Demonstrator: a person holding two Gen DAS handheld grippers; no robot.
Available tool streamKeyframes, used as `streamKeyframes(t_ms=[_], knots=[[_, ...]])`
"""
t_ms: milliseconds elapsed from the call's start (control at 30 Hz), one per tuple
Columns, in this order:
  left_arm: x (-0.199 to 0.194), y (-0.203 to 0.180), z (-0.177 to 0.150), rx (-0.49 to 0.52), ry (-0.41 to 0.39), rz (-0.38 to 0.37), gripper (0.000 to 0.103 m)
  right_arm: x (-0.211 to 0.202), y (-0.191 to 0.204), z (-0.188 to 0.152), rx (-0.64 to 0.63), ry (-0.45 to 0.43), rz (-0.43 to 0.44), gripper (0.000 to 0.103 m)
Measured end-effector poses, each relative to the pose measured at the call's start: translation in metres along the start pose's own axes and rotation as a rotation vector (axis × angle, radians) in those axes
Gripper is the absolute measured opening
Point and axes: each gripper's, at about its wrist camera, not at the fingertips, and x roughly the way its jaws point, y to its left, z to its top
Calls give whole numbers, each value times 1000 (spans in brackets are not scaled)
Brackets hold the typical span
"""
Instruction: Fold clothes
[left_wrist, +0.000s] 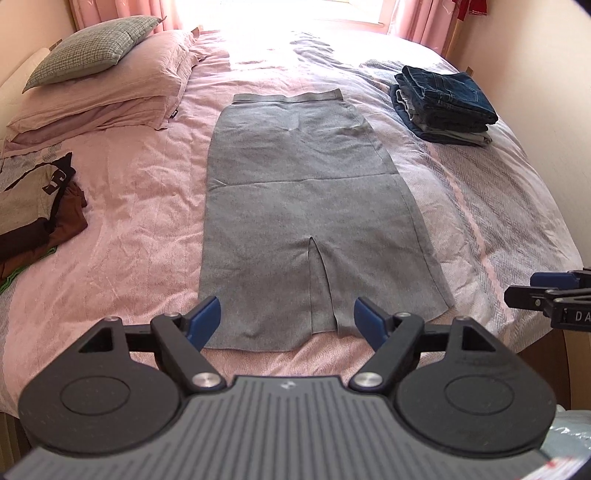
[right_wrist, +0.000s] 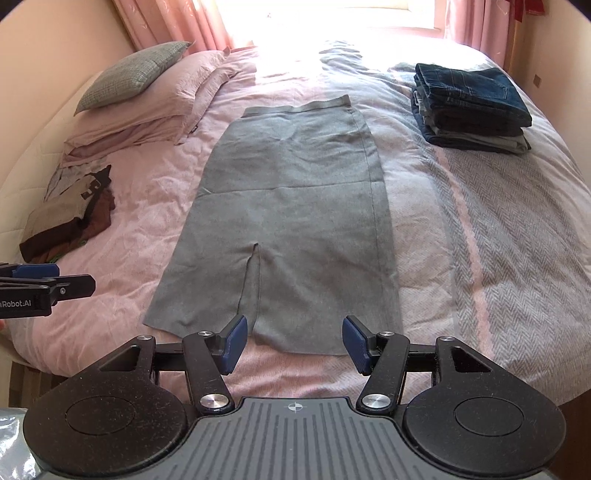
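Observation:
A grey skirt (left_wrist: 306, 206) (right_wrist: 291, 221) lies spread flat on the bed, waistband at the far end and a slit hem nearest me. In the left wrist view my left gripper (left_wrist: 287, 321) hovers open just before the hem, nothing between its blue pads. In the right wrist view my right gripper (right_wrist: 294, 341) is open too, above the hem's right half and empty. Each gripper shows at the edge of the other's view: the right gripper (left_wrist: 546, 291) at the right, the left gripper (right_wrist: 55, 282) at the left.
Folded jeans (left_wrist: 447, 103) (right_wrist: 472, 107) are stacked at the far right of the pink bedspread (left_wrist: 140, 206). A heap of unfolded clothes (left_wrist: 40, 206) (right_wrist: 70, 218) lies at the left. Pillows (left_wrist: 107, 81) (right_wrist: 147, 96) sit at the far left, by curtains and a bright window.

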Motion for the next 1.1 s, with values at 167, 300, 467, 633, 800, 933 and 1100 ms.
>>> streamKeyframes(t_ms=[167, 300, 467, 633, 800, 933, 1100], knots=[[2, -3, -3, -3, 12, 7, 77, 3, -1, -1, -9, 17, 1, 54], [3, -6, -5, -6, 20, 14, 77, 5, -4, -2, -15, 28, 10, 54], [4, -9, -5, -12, 24, 21, 77, 6, -7, -2, -18, 28, 18, 54], [5, -16, -3, -21, 23, 34, 78, 7, -12, 2, -30, 29, 31, 54], [11, -20, 0, -61, 15, 48, 79, 11, -22, 11, -57, 37, 45, 54], [18, -24, 0, -108, 18, 56, 79, 16, -34, 22, -93, 42, 55, 54], [27, -26, -3, -164, 37, 77, 79, 29, -47, 33, -137, 61, 69, 54]])
